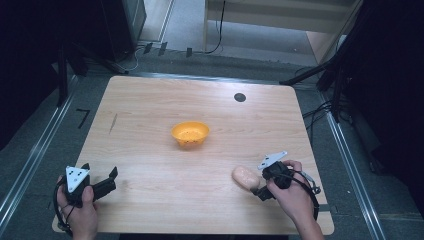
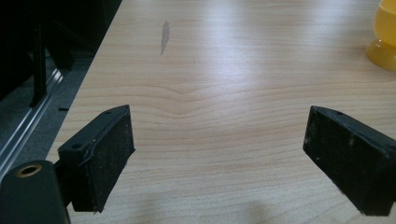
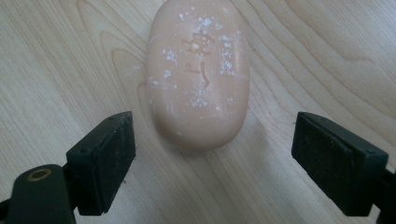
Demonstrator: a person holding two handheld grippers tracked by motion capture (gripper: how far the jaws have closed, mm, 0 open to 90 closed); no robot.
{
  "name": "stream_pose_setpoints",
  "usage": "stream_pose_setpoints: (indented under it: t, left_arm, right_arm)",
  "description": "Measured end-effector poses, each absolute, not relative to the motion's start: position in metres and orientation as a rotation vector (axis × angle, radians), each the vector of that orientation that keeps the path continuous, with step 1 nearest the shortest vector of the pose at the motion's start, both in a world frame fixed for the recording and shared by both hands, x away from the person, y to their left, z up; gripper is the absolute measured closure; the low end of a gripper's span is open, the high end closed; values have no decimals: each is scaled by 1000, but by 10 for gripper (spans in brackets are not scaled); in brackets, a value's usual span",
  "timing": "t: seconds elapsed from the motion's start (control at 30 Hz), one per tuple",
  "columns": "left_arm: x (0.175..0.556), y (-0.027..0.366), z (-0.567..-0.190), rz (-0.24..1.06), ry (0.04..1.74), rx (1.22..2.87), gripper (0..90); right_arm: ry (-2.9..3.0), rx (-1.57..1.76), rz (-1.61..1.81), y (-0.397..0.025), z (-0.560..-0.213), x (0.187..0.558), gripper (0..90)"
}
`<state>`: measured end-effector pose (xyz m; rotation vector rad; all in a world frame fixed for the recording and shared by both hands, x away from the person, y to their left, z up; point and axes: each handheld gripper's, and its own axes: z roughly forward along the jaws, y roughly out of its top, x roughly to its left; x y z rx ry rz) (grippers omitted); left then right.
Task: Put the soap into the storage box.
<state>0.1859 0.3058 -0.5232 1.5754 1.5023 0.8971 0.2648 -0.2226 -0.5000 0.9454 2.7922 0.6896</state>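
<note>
While right tongs (image 3: pixel 212 158) stand open around soap (image 3: pixel 198 74), probably for grasping | left tongs (image 2: pixel 219 158) open, idle | bowl (image 1: pixel 190 134) well ahead

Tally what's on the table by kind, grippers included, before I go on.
Orange bowl: 1
Peach soap bar: 1
Grippers, both with jaws open: 2, left gripper and right gripper
Total: 4

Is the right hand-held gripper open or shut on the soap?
Open. In the right gripper view the right hand-held gripper has both jaws spread wide, and the soap lies flat on the table just ahead, untouched.
</note>
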Motion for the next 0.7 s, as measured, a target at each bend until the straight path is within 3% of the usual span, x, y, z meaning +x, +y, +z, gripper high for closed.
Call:
stream_pose_setpoints:
  t: [0.7]
  left_arm:
    - [187,306,-523,902,1511,1575,90]
  right_arm:
    - [2811,1007,618,-194,-500,278,180]
